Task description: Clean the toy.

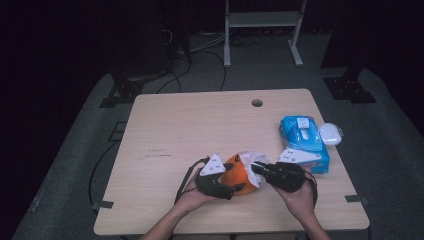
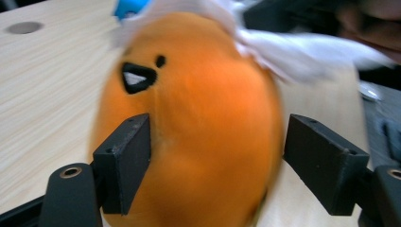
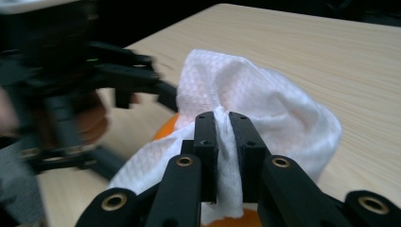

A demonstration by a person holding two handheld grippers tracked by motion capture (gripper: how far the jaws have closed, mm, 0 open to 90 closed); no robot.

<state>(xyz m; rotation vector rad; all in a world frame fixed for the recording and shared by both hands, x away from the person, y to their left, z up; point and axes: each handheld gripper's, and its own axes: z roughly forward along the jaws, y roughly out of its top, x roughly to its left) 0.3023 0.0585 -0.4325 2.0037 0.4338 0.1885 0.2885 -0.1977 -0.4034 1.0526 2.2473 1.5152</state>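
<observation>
A round orange plush toy with a small black eye and black beak [image 2: 189, 127] sits on the light wooden table [image 1: 190, 130] near its front edge, between the person's two hands. The left gripper [image 1: 227, 190] approaches it from the person's left; in the left gripper view its two black jaws stand wide apart on either side of the toy's lower body, the left jaw touching or just beside the plush and the right jaw just off its flank, so the toy is bracketed but not visibly squeezed. The right gripper [image 3: 223, 124] meets the toy from the opposite side; in the right gripper view its jaws are closed tight on a bunched fold of a white embossed paper tissue [image 3: 265, 94], which drapes over the top of the orange toy. In the high view the tissue shows as a white crumple on the toy's far upper side. Behind and to the right of the right hand [image 1: 300, 195] lies a blue pack of wet wipes with a white flip lid [image 1: 302, 140], with a small white oval object [image 1: 331, 134] just beside its right edge. A round cable hole [image 1: 257, 103] sits near the table's far edge.
</observation>
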